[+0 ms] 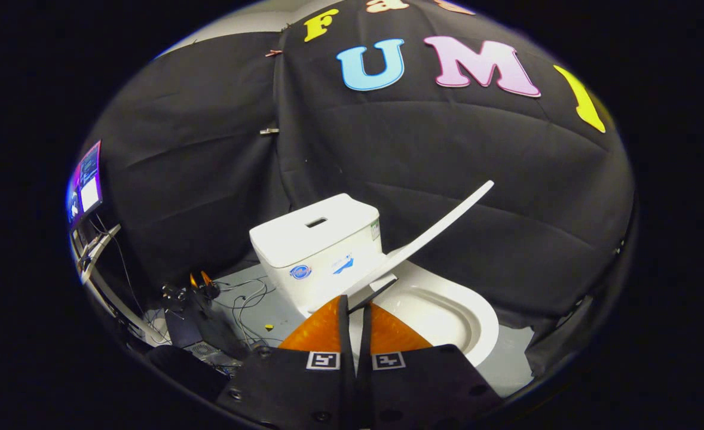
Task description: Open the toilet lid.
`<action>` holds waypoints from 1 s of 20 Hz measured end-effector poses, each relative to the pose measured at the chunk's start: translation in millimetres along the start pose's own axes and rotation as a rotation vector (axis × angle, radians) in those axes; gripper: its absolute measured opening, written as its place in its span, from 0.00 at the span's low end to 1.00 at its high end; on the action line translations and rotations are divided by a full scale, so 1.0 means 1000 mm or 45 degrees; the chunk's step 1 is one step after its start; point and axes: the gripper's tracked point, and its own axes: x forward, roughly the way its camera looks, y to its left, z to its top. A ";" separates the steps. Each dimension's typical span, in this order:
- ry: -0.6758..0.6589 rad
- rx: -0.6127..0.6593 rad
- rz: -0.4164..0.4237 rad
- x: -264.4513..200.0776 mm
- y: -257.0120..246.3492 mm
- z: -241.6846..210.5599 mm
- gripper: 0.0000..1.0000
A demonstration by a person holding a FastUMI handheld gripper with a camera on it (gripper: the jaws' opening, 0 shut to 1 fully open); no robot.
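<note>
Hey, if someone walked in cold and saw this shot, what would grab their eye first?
Most likely the white toilet lid, lifted partway and slanting up from just ahead of the gripper, whose jaws are closed on the lid's near edge. Next, the white tank beside it on the left, and the open seat and bowl under the lid, just beyond the jaws.

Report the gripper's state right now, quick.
Gripper: fingers shut on the edge of the toilet lid, which is partly raised above the seat.
</note>
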 end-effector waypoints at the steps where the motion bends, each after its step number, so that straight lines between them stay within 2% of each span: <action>1: -0.008 -0.010 0.002 0.003 0.006 0.007 0.05; 11: -0.033 -0.153 0.076 0.040 0.069 0.058 0.05; 20: -0.028 -0.193 0.161 0.084 0.127 0.083 0.07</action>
